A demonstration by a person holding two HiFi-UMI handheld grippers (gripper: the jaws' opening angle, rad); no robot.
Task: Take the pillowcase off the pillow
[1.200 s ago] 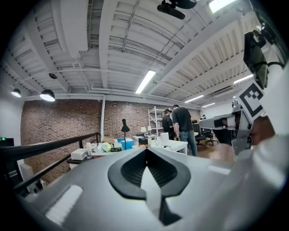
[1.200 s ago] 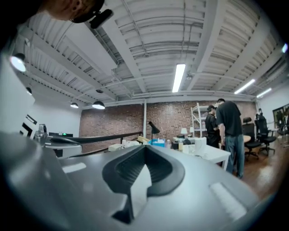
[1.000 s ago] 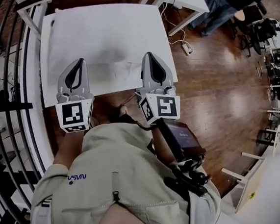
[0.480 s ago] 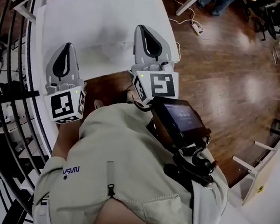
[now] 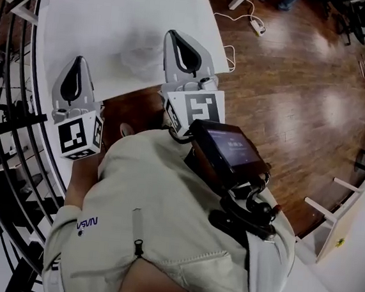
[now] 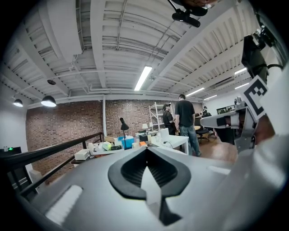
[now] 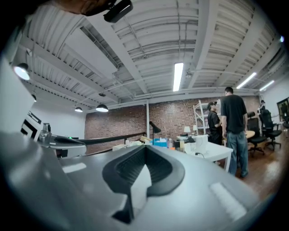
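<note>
A white table (image 5: 86, 17) fills the upper left of the head view. On it lies a pale, crumpled white cloth or pillow (image 5: 140, 53); I cannot tell which it is. My left gripper (image 5: 78, 59) is shut and empty above the table's near edge, left of the crumpled thing. My right gripper (image 5: 174, 33) is also shut and empty, just right of it. Both point level across the room. In the left gripper view the left gripper (image 6: 146, 148) has its jaws together. The right gripper (image 7: 145, 146) looks the same in its own view, and neither view shows the table.
A black railing (image 5: 4, 125) runs along the left. Wooden floor (image 5: 291, 88) lies to the right, with a power strip and cable (image 5: 255, 27). A screen device (image 5: 227, 149) hangs at my chest. People (image 6: 185, 124) stand by a far white table (image 7: 216, 151).
Both grippers have drifted up and left in the head view and stayed shut. The table has slid toward the picture's top left, and the crumpled white thing now shows between the grippers.
</note>
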